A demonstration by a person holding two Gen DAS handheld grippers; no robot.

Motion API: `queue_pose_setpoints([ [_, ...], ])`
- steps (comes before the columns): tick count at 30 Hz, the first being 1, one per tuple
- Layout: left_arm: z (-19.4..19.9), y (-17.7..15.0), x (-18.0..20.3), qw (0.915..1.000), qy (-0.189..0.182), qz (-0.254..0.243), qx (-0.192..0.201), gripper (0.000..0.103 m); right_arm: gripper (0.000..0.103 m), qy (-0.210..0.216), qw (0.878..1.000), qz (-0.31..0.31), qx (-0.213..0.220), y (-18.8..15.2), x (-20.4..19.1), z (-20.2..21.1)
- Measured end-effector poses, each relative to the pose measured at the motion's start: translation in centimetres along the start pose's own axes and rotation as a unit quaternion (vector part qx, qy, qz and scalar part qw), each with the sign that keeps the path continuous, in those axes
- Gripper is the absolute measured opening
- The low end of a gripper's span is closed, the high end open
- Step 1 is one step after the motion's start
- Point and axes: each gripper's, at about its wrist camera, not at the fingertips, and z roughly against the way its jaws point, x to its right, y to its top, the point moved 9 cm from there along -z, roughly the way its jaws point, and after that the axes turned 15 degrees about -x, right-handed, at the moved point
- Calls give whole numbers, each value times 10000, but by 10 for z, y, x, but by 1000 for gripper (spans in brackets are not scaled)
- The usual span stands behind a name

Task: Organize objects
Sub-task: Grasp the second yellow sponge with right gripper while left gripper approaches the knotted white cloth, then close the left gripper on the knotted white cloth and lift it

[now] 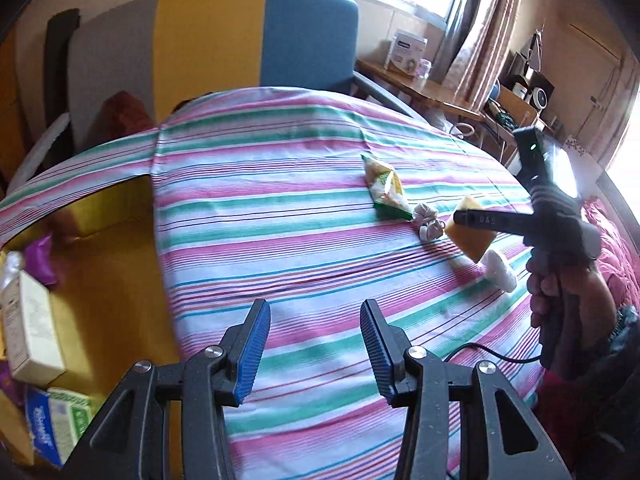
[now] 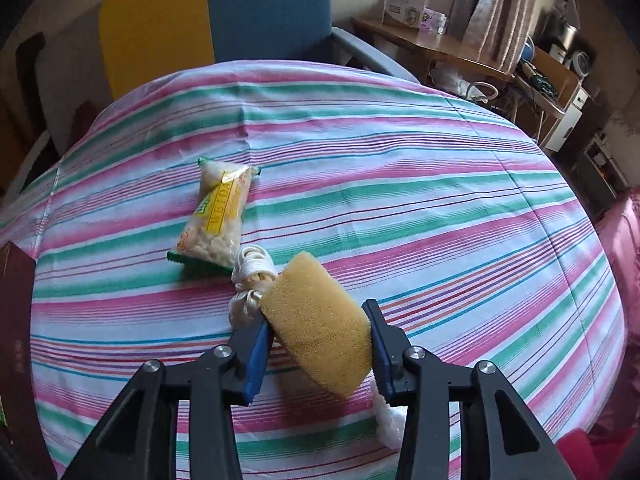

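Observation:
My right gripper [image 2: 318, 332] is shut on a yellow sponge [image 2: 316, 324], held just above the striped cloth; it also shows in the left wrist view [image 1: 474, 226], where the sponge [image 1: 472, 236] is at the right. A snack packet [image 2: 218, 216] lies left of the sponge, also seen in the left wrist view [image 1: 386, 188]. A white coiled cord [image 2: 250, 276] lies between them. A white plastic item [image 1: 500, 270] lies under the sponge. My left gripper [image 1: 316, 338] is open and empty over the near part of the cloth.
The striped cloth [image 1: 280, 208] covers the table. A yellow box [image 1: 108, 240] at the left holds a cream carton [image 1: 34, 326], a purple pack [image 1: 40, 258] and a tissue pack [image 1: 56, 420]. A chair [image 1: 240, 36] stands behind. A dark box [image 2: 16, 352] sits at the left.

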Motion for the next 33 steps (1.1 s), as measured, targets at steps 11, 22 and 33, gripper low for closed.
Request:
queue_pose_setpoints([
  [11, -65, 45, 65, 9964, -522, -529, -414, 40, 44, 290, 9903, -1303, 381, 12, 52, 23],
  [22, -124, 92, 125, 9893, -1090, -438, -866, 41, 44, 622, 9801, -1847, 387, 12, 72, 21],
  [33, -163, 116, 145, 9915, -779, -568, -872, 34, 45, 629, 9797, -1872, 351, 12, 74, 17],
])
